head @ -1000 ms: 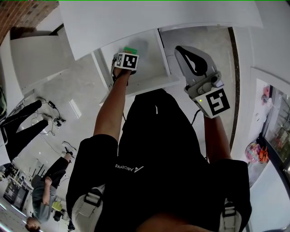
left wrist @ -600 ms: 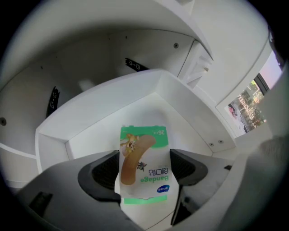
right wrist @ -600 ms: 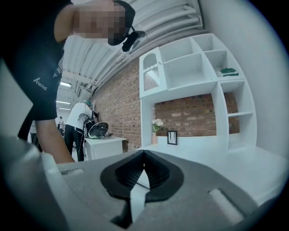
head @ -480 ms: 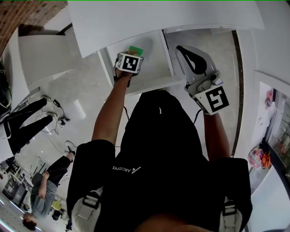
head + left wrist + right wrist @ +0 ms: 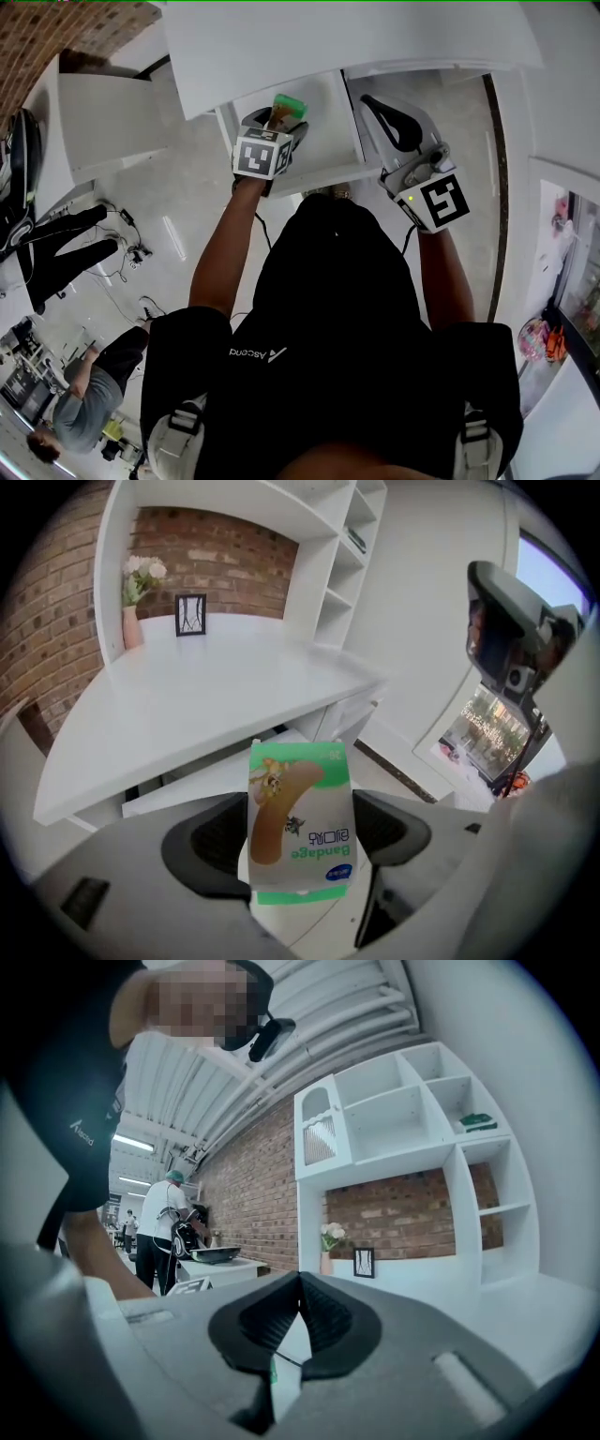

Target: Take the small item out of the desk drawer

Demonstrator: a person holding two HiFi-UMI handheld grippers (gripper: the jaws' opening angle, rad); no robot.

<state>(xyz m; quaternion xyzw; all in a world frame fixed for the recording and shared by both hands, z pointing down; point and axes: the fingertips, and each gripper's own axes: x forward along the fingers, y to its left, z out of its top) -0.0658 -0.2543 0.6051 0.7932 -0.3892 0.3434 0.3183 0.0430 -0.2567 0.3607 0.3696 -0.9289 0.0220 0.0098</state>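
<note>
My left gripper (image 5: pixel 279 120) is shut on a small green bandage box (image 5: pixel 289 103), held over the open white desk drawer (image 5: pixel 328 127). In the left gripper view the box (image 5: pixel 300 822) stands upright between the two dark jaws of the left gripper (image 5: pixel 300 850), its print upside down. Behind it lie the drawer (image 5: pixel 211 782) and the white desk top (image 5: pixel 206 691). My right gripper (image 5: pixel 370 101) hangs to the right of the drawer, above the floor. Its jaws meet at the tips, and the right gripper (image 5: pixel 300 1283) has nothing between them.
A vase of flowers (image 5: pixel 134 597) and a small picture frame (image 5: pixel 190 614) stand at the back of the desk, against a brick wall. A white shelf unit (image 5: pixel 412 1147) rises over the desk. A person (image 5: pixel 164 1232) works at another table; cables (image 5: pixel 131 248) lie on the floor.
The left gripper has drawn back toward me with the bandage box, which now shows clear above the drawer. The right gripper has kept its place beside the drawer.
</note>
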